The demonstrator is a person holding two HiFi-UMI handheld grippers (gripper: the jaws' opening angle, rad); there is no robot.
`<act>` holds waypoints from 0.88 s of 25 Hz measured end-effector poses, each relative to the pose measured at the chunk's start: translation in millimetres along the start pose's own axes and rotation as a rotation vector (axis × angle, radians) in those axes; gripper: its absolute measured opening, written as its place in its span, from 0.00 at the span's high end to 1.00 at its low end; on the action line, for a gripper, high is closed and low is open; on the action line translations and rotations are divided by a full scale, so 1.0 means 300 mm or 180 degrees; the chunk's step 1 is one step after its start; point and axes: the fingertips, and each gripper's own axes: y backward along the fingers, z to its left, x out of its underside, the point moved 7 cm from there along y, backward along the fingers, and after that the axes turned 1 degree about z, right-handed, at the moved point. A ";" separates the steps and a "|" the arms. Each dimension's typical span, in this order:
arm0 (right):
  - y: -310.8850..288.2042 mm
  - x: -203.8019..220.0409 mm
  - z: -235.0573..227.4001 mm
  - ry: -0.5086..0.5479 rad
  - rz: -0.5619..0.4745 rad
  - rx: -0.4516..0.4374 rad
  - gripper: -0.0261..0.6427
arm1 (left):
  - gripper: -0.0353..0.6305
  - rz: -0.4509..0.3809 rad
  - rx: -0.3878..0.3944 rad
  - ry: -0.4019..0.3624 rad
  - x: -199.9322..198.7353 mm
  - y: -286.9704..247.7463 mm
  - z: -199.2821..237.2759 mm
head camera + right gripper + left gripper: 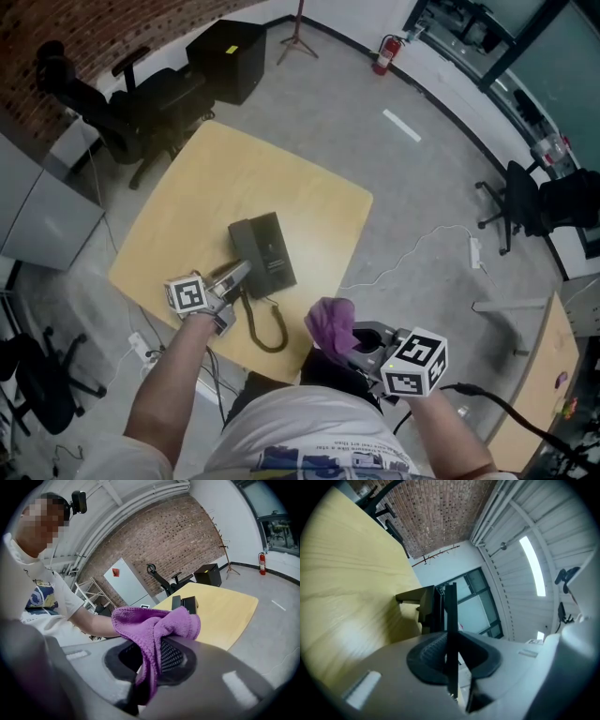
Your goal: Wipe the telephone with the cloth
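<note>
The left forearm (173, 375) reaches forward over the near edge of the light wooden surface (178, 202). Its left hand-held gripper (240, 273) lies low and about level, with its marker cube (187, 293) towards the person and its jaws pointing at the telephone (265, 251). In the left gripper view the jaws stand close together as one narrow dark strip, with nothing seen between them. The dark telephone body rises just ahead of the strip. From the head view the jaw tips meet the telephone's near left edge. Whether they touch it cannot be told.

The telephone sits near the middle of the surface. Its coiled cord (265, 333) loops towards the near edge, just to the right of the left hand-held gripper.

The right arm is held close to the body, off the surface's near corner. The right hand-held gripper (358, 345) tilts somewhat downward, with its marker cube (413, 364) behind it. Its jaws are clamped on the purple cloth (330, 323), which bunches out in front of them and hangs down between them. The cloth is beside the surface's near edge and well apart from the telephone. In the right gripper view the telephone shows beyond the top of the cloth.
</note>
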 end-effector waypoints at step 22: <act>-0.078 -0.079 -0.034 0.0090 0.0079 -0.0154 0.89 | 0.77 0.0266 -0.0492 0.0132 0.021 0.023 0.044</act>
